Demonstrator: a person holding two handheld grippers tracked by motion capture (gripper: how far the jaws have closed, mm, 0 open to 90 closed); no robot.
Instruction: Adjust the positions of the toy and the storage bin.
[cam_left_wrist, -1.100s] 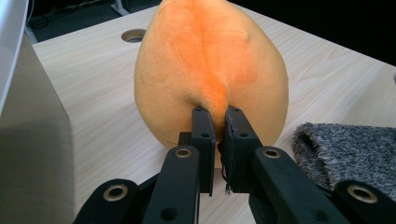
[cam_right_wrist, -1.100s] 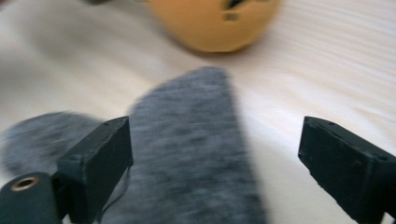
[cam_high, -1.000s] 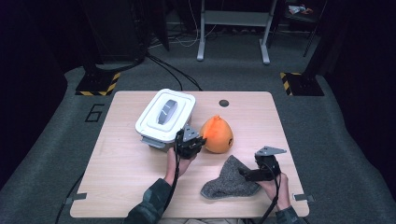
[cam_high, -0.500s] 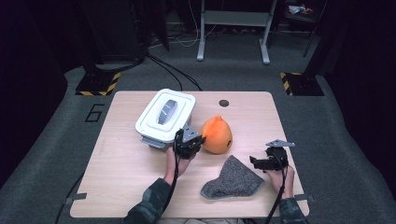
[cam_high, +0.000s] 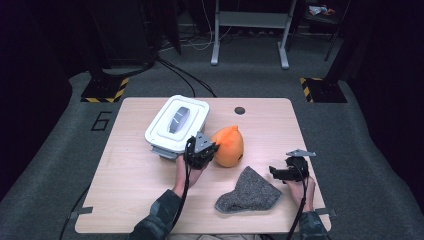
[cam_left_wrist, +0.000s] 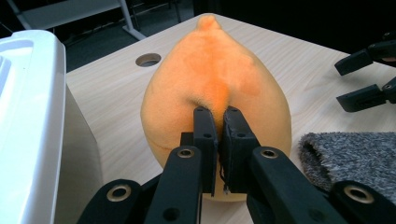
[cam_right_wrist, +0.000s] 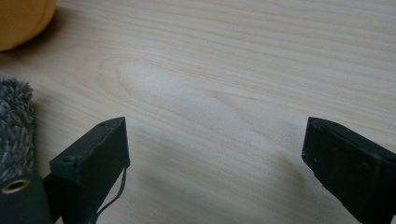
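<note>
An orange pear-shaped plush toy (cam_high: 228, 146) stands at mid-table, right beside a white lidded container (cam_high: 176, 122). My left gripper (cam_high: 206, 151) is at its left flank. In the left gripper view the jaws (cam_left_wrist: 217, 112) are shut on a pinched fold of the plush's (cam_left_wrist: 215, 74) fabric. A grey fuzzy cloth (cam_high: 248, 192) lies flat near the front edge. My right gripper (cam_high: 274, 172) hovers low just right of the cloth, open. In the right gripper view it (cam_right_wrist: 215, 140) has bare wood between its jaws, with the cloth's edge (cam_right_wrist: 14, 126) at left.
The wooden table (cam_high: 130, 170) has a round cable hole (cam_high: 240, 110) at the back. The white container's wall (cam_left_wrist: 28, 116) stands close on the left of my left gripper. Metal stands and cables sit on the dark floor beyond the table.
My right gripper has moved rightward off the grey cloth and lowered; the cloth's raised corner has settled flat. The left gripper and the plush have stayed put.
</note>
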